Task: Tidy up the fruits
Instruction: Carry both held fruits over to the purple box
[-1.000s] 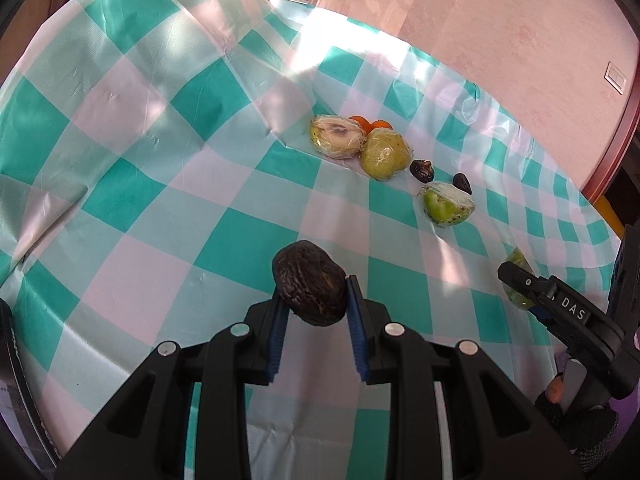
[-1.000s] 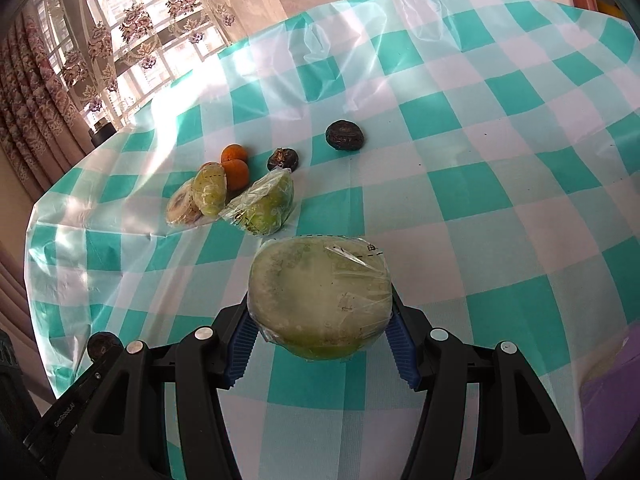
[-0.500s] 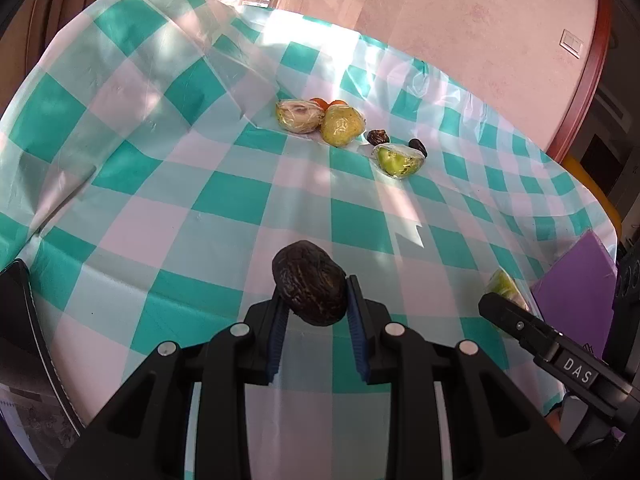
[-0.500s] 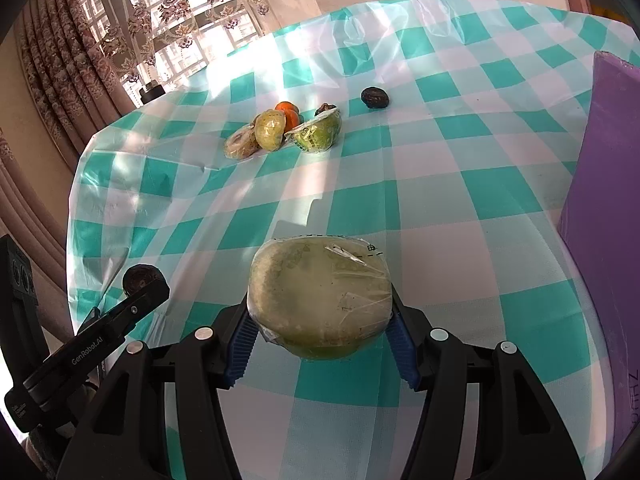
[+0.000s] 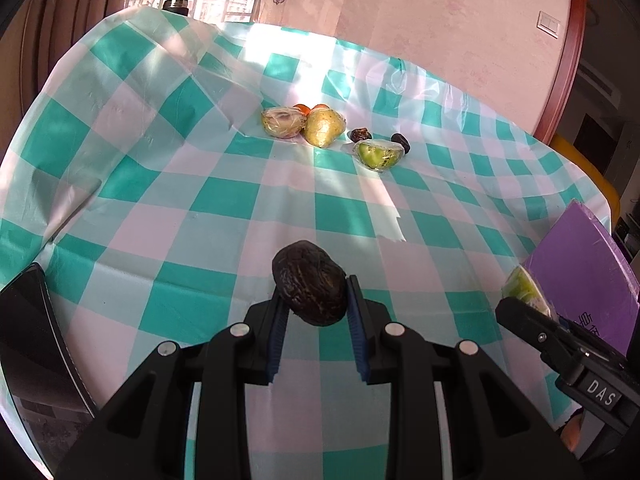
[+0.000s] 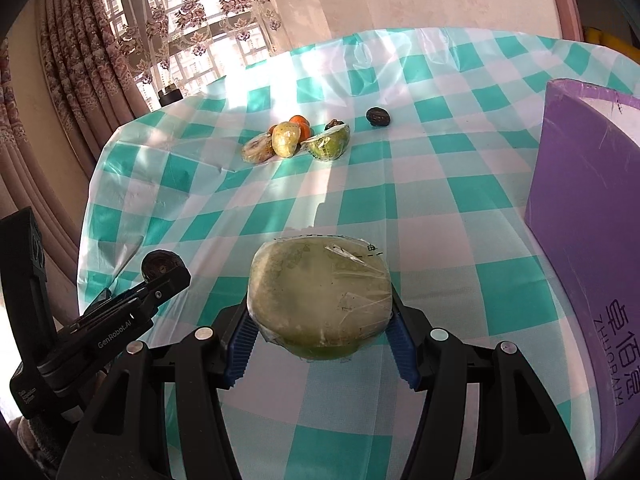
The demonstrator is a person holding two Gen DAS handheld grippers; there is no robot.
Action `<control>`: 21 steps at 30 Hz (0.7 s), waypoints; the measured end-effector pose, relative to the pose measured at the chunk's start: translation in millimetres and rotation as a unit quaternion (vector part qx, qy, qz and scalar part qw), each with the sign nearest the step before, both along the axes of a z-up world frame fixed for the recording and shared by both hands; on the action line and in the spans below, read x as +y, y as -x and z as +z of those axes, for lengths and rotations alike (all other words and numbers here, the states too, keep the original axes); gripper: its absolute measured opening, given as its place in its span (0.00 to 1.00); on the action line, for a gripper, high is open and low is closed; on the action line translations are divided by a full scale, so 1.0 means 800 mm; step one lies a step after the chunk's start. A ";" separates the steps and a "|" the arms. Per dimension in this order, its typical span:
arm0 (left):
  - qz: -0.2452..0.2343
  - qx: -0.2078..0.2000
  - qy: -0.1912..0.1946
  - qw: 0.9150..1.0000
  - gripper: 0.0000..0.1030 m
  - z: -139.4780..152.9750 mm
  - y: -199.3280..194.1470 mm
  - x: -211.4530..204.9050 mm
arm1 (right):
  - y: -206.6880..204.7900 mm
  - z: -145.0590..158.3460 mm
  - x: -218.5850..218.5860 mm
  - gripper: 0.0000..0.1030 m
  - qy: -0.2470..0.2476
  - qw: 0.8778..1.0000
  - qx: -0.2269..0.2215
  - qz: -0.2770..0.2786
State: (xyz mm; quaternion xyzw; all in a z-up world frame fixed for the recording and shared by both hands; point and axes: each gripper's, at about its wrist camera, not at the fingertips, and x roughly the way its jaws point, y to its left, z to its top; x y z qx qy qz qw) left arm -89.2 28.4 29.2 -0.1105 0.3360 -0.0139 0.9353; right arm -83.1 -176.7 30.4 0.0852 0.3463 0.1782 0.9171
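Both lifted farther back: left hand-held gripper (image 5: 314, 310) clamps wrinkled dark fruit (image 5: 310, 294), right hand-held gripper (image 6: 320, 322) film-wrapped green half (image 6: 320, 294).

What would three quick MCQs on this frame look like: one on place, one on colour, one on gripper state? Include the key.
1. Where is the purple box relative to the right gripper?
A. To its right, on the table
B. Far side, behind the fruit cluster
C. To its left, by the curtain

2. What colour is the fruit held by the left gripper?
A. Orange
B. Dark brown
C. Bright green

3. What is the right gripper's state?
A. Open above the cloth
B. Shut with nothing in it
C. Shut on the wrapped green fruit half

Key:
1 A, the box fills the right edge of the right wrist view.
2 B, the dark wrinkled fruit sits between the blue pads.
3 C, both pads press the plastic-wrapped half's sides.
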 end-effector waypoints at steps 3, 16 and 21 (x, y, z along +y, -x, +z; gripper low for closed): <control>-0.015 -0.017 -0.015 1.000 0.27 0.012 0.006 -0.016 | 0.019 0.019 -0.008 0.56 0.010 1.000 -0.020 -0.007; -0.118 -0.102 -0.059 0.986 0.27 0.102 0.050 -0.122 | 0.090 0.109 -0.106 0.56 -0.027 0.992 -0.104 -0.067; -0.167 -0.111 -0.051 0.978 0.27 0.133 0.054 -0.173 | 0.104 0.129 -0.155 0.56 -0.007 0.986 -0.108 -0.126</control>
